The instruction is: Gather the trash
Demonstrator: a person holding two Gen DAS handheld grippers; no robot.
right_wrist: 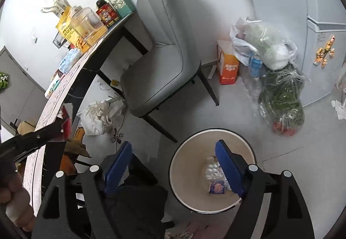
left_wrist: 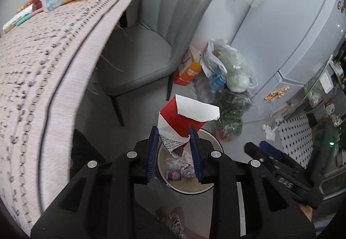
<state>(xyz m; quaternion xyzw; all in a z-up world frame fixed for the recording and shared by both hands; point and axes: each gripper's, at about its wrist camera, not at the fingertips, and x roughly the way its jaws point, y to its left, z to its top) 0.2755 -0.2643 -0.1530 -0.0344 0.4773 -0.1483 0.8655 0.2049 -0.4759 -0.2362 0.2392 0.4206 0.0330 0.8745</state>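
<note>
Left wrist view hides much of the bin (left_wrist: 213, 185): the left gripper (left_wrist: 174, 137) sits right over it, its blue pads pressed on one torn red and white carton (left_wrist: 181, 119), so only a slice of rim and some crumpled wrappers inside show. Right wrist view gives the same bin (right_wrist: 188, 174) more plainly, near and to the right, with one clear plastic bottle (right_wrist: 210, 168) and one small printed packet (right_wrist: 217, 188) lying in it (the print is too small to read). The right gripper (right_wrist: 173, 165) stands wide with nothing between its pads, one finger (right_wrist: 229, 170) covering part of the bin's contents. One grey chair (right_wrist: 164, 48) stands beyond, and the table (left_wrist: 43, 79) to the left is cut off by the frame
</note>
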